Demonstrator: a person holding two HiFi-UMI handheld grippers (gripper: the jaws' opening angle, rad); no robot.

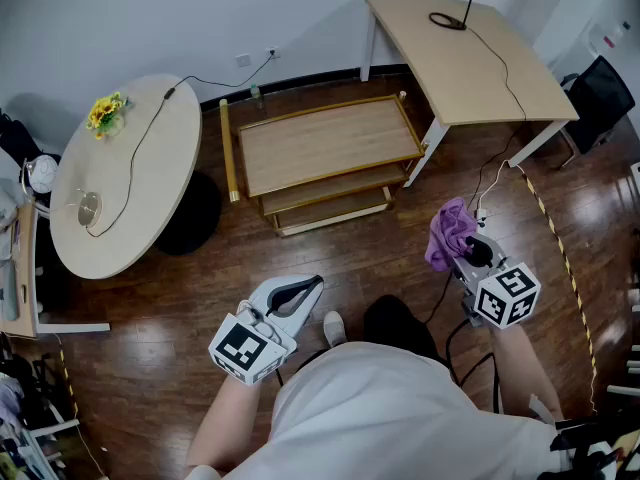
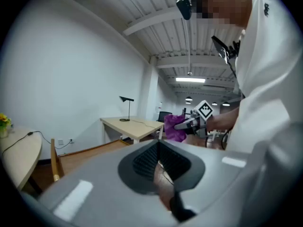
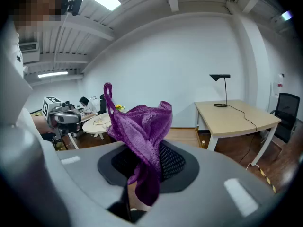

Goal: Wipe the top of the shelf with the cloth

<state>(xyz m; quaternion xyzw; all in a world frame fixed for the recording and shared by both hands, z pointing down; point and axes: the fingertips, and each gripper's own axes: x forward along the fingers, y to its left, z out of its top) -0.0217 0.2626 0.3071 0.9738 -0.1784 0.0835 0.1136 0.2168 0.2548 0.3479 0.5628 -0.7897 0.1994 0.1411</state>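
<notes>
- The purple cloth (image 1: 450, 232) is bunched up in the air over the dark wooden floor (image 1: 350, 258), in front of the person and on their right. It is well apart from the shelf.
- In the right gripper view the cloth (image 3: 142, 129) is pinched between the two ribbed pads. One fold stands above them and a tail hangs down in front.
- The right gripper (image 1: 474, 258) is clenched on the cloth, with its marker cube nearest the person.
- The low wooden shelf (image 1: 328, 146) stands on the floor ahead, between the round white table (image 1: 140, 198) and the rectangular desk (image 1: 470, 63). Its top board is bare, with a raised rail round the edge and two lower tiers showing beneath.
- The left gripper (image 1: 303, 290) is held low on the person's left, nearer the body than the right one. In its own view its pads (image 2: 147, 160) meet at the tip, clenched on nothing.
- From the left gripper view, the right gripper (image 2: 189, 123) and the cloth (image 2: 173, 127) are seen across the room in front of the desk (image 2: 135, 124).
- On the round table lie yellow flowers (image 1: 105, 112) and a thin cable (image 1: 135, 163).
- A black desk lamp (image 1: 455, 13) stands on the desk, with a black office chair (image 1: 598, 93) just beyond it.
</notes>
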